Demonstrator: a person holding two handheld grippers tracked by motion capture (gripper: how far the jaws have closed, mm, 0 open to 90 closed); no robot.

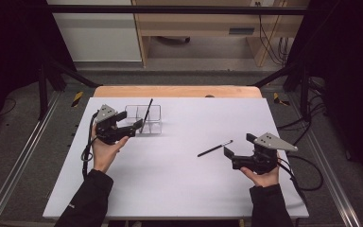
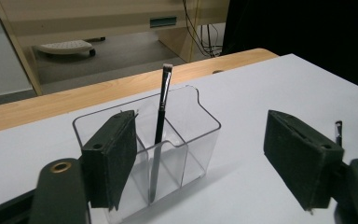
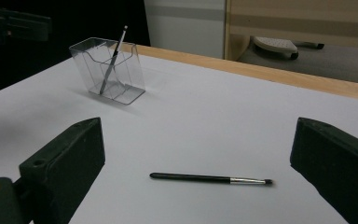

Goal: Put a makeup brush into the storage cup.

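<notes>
A clear plastic organizer [image 1: 144, 119] [image 2: 186, 140] [image 3: 108, 70] with compartments stands at the table's back left. A black-handled brush [image 1: 147, 114] [image 2: 160, 126] [image 3: 113, 58] leans upright in it. My left gripper [image 1: 131, 124] [image 2: 205, 163] stands open right beside the organizer, nothing between its jaws. A second black brush [image 1: 214, 148] [image 3: 210, 178] lies flat on the white table, right of centre. My right gripper [image 1: 236, 148] [image 3: 200, 186] is open just short of that brush, jaws apart on either side of it without touching.
The white table surface [image 1: 179, 189] has a wooden edge [image 1: 177, 91] at the back. Beyond it are a wooden desk [image 1: 208, 23], cables and a metal frame. A cable [image 1: 86, 151] trails from the left gripper.
</notes>
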